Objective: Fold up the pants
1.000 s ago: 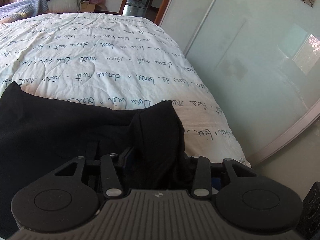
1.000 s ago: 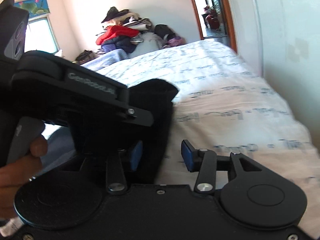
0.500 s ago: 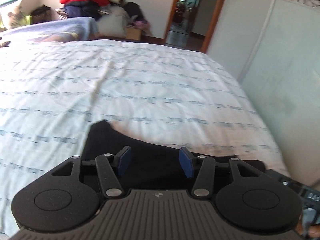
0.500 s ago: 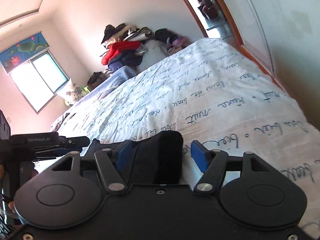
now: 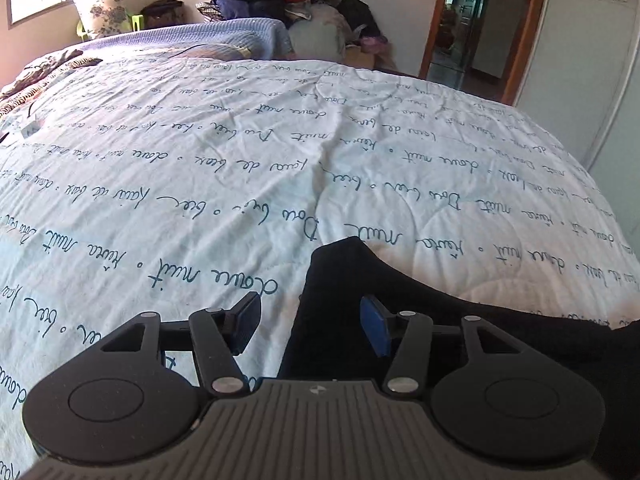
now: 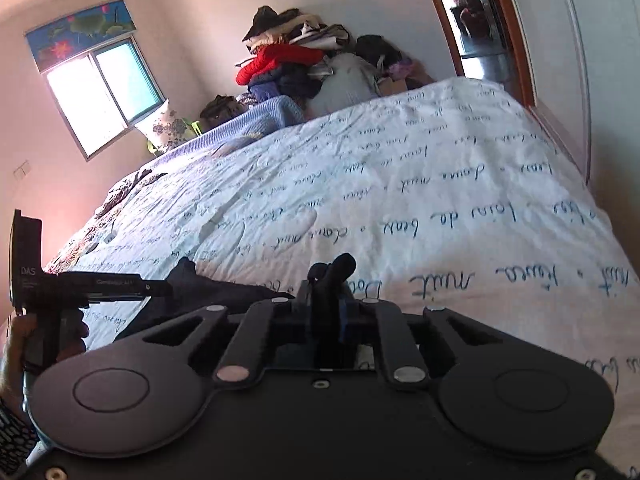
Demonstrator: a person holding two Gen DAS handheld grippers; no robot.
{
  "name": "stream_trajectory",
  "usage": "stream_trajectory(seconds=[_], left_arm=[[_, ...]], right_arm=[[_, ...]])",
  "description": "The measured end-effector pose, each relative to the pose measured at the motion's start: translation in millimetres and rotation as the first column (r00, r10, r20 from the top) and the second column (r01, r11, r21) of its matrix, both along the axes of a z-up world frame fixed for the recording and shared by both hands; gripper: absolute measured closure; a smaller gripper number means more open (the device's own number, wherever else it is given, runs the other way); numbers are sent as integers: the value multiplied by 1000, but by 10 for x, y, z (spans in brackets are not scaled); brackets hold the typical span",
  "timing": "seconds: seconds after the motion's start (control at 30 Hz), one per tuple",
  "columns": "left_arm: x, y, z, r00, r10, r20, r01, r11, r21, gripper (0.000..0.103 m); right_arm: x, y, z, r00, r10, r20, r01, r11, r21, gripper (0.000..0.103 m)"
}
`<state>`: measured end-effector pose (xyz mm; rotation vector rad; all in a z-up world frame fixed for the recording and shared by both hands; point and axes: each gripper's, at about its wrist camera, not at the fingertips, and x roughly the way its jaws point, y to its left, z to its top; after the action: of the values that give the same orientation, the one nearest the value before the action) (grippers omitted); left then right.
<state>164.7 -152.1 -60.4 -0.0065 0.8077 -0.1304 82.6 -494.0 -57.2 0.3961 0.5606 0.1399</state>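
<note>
One wide bed (image 5: pixel 168 184) spreads ahead of both tongs, covered by a white quilted cover printed with rows of dark blue handwriting; its near edge is hidden under the tool bodies and its left side runs out of both views. One pair of black fabric pants (image 5: pixel 400 296) lies on the cover at the near edge. Only part of it shows: in the left wrist view a pointed corner rises just ahead of the left tongs (image 5: pixel 311 326), while the rest runs off to the right and under the tool, so its full shape cannot be made out. The left tongs stand apart, two blue-padded fingers with the jaws easing wider; the pants' edge lies below the gap, nearer the right finger, and neither pad presses on it. Whether the cloth touches that pad is hard to tell.

The right tongs (image 6: pixel 326 310) are clamped together on a narrow bunched fold of the pants, which pokes up past the fingertips; the pads are almost wholly hidden by cloth. To their left the pants stretch as a low dark band toward the other tool, which a hand (image 6: pixel 24 340), cut off at the frame edge, grips by its handle.

Beyond the bed's far end, one heap of clothes topped by a red jacket (image 6: pixel 288 60) sits against the wall, its separate pieces too tangled to count. One window (image 6: pixel 100 92) and one open doorway (image 5: pixel 472 16) flank it.
</note>
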Motion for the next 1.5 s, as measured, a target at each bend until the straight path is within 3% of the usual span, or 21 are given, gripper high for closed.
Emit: stream_trajectory(seconds=[0.1, 0.23, 0.3, 0.37, 0.43, 0.5, 0.57, 0.63, 0.67, 0.77, 0.87, 0.9, 0.97, 1.03, 1.1, 1.2, 1.27, 1.4, 1.5], left_arm=[[41, 23, -16, 1000, 7, -16, -7, 1000, -14, 44], [-12, 145, 85, 1000, 2, -8, -2, 999, -43, 44], [-40, 221, 134, 1000, 0, -9, 0, 998, -61, 43], [-76, 275, 156, 999, -20, -26, 18, 997, -70, 42], [-170, 307, 157, 998, -50, -40, 47, 996, -80, 43], [-312, 316, 153, 995, -93, -38, 91, 993, -69, 43], [-463, 293, 118, 989, -148, -32, 146, 988, -39, 40], [-587, 262, 75, 984, -179, -26, 179, 984, 2, 39], [-667, 259, 68, 982, -190, -3, 190, 982, 22, 39], [-840, 255, 100, 971, -234, 37, 233, 972, 31, 37], [-953, 214, 36, 956, -291, 37, 289, 956, 55, 30], [-987, 207, 9, 955, -293, 45, 289, 954, 82, 30], [-1047, 244, 28, 953, -292, 85, 282, 954, 105, 30], [-1054, 305, 77, 953, -286, 102, 277, 956, 97, 30], [-1034, 377, 111, 953, -287, 92, 282, 957, 63, 30], [-1046, 460, 106, 956, -287, 67, 287, 958, 14, 30], [-1074, 451, 57, 952, -299, 60, 298, 954, 33, 30], [-1112, 395, -59, 949, -308, 62, 301, 948, 102, 27], [-1125, 382, -56, 946, -315, 71, 305, 944, 124, 27]], right_arm=[[115, 6, -191, 993, -44, -113, 34, 995, -94, 88], [-31, -48, -114, 983, -149, -104, 138, 985, -102, 57], [-133, 36, 30, 979, -193, -61, 179, 965, -190, 57], [-225, 144, 126, 993, -110, -28, 105, 983, -148, 57], [-272, 271, 114, 999, -18, -49, 14, 996, -90, 59], [-335, 411, 44, 995, 33, -89, -45, 989, -140, 58], [-418, 543, -70, 989, 15, -149, -58, 956, -289, 54], [-509, 537, -19, 988, -41, -152, -7, 953, -304, 45], [-562, 560, 67, 989, -60, -134, 17, 953, -302, 48], [-689, 746, 209, 996, 4, -86, -32, 946, -324, 47], [-670, 969, 41, 980, 42, -193, -120, 904, -409, 48], [-661, 1032, 45, 981, 0, -195, -92, 882, -463, 47], [-630, 1160, 221, 992, -31, -124, -33, 873, -486, 47], [-497, 1337, 425, 998, 40, -37, -53, 890, -454, 47], [-198, 1519, 521, 991, 135, -7, -126, 903, -411, 47], [454, 1765, 461, 971, 234, -39, -234, 913, -336, 47], [891, 1900, 339, 954, 285, -96, -301, 904, -305, 48], [1517, 2220, -28, 923, 295, -247, -370, 859, -354, 48], [1658, 2224, -161, 949, 198, -244, -284, 872, -398, 42]])
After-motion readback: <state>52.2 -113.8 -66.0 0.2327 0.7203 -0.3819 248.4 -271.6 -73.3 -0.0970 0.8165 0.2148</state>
